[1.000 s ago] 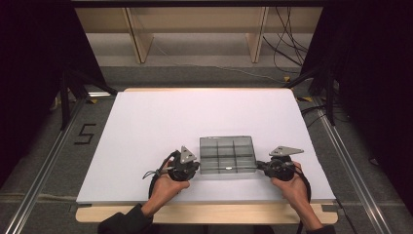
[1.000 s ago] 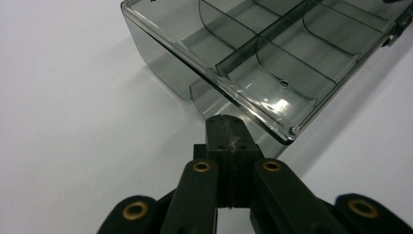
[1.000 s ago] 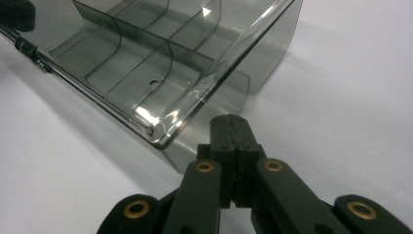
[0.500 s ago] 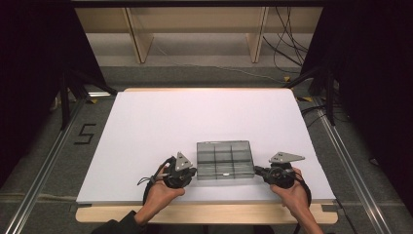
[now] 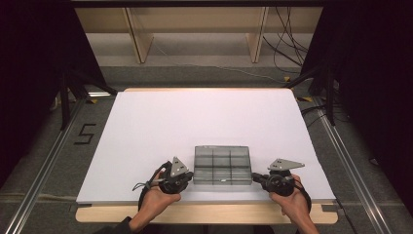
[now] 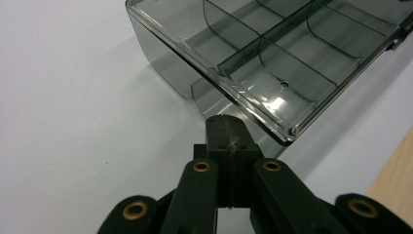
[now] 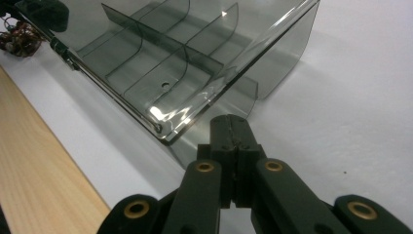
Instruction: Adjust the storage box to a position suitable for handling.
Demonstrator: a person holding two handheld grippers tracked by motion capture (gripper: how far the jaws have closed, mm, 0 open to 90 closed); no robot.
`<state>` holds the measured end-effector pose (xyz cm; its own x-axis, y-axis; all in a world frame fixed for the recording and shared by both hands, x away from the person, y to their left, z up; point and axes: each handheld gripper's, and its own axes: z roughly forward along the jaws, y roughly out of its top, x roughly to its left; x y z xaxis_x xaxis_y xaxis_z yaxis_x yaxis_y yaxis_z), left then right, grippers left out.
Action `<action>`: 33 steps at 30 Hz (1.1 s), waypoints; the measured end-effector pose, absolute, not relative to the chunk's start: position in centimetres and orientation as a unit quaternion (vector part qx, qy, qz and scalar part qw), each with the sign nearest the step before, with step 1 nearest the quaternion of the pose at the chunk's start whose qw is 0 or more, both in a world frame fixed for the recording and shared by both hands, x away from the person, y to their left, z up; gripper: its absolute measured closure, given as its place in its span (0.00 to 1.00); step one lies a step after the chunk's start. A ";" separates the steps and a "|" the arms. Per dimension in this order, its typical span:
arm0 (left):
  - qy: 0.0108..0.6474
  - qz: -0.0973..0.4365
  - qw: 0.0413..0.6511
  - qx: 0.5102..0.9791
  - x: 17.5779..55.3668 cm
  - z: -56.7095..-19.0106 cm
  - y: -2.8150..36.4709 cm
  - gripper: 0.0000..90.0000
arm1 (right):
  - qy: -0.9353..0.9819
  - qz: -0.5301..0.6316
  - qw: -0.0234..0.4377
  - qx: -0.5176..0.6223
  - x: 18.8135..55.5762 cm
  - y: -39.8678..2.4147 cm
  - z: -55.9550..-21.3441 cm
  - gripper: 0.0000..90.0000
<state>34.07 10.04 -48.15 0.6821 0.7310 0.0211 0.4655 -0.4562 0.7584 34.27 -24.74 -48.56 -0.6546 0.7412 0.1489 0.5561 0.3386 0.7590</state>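
Fingers closed on both grippers, nothing between them. High view: left gripper (image 5: pixel 184 178) and right gripper (image 5: pixel 260 179) flank the box (image 5: pixel 222 165) at its near corners, close to the near edge of the table (image 5: pixel 195 122). Left gripper view: fingertips (image 6: pixel 227 127) together, just under the box's corner — contact cannot be confirmed. Right gripper view: same, mirrored. Compartments empty, lid shut. Judgement: box is being positioned by its ends — no opening begun.
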 end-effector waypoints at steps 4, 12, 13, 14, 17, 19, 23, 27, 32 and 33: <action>0.356 0.173 0.373 0.839 33.7 -48.1 10.2 0.99 | 0.810 0.416 0.110 0.399 33.8 -24.5 -48.6 1.00; 0.353 0.176 0.379 0.837 32.7 -48.2 10.4 0.99 | 0.810 0.415 0.094 0.404 32.9 -24.2 -48.6 1.00; 0.348 0.176 0.369 0.844 32.6 -48.1 10.6 0.99 | 0.814 0.414 0.106 0.394 32.9 -24.4 -48.6 1.00; 0.358 0.171 0.382 0.835 32.4 -48.2 10.4 1.00 | 0.812 0.415 0.108 0.395 32.8 -24.4 -48.6 1.00; 0.351 0.174 0.382 0.837 32.1 -48.2 10.6 0.99 | 0.811 0.419 0.094 0.398 32.4 -24.3 -48.6 1.00; 0.359 0.170 0.384 0.834 31.9 -48.3 10.6 0.99 | 0.814 0.417 0.104 0.392 32.5 -24.4 -48.7 1.00; 0.349 0.167 0.381 0.839 31.7 -48.2 10.8 0.99 | 0.815 0.418 0.093 0.389 32.3 -24.4 -48.7 1.00; 0.353 0.163 0.386 0.836 31.9 -48.3 10.9 0.99 | 0.815 0.420 0.097 0.386 32.2 -24.4 -48.7 1.00; 0.346 0.164 0.379 0.843 31.9 -48.2 11.1 0.90 | 0.817 0.420 0.093 0.384 32.5 -24.6 -48.7 1.00; 0.346 0.164 0.379 0.843 31.9 -48.2 11.1 0.87 | 0.817 0.420 0.093 0.384 32.5 -24.6 -48.7 1.00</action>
<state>31.89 11.13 -48.15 0.7071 0.7070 0.0134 0.4591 -0.4734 0.7517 32.45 -24.64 -48.73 -0.6876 0.7056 0.1711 0.5495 0.3517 0.7579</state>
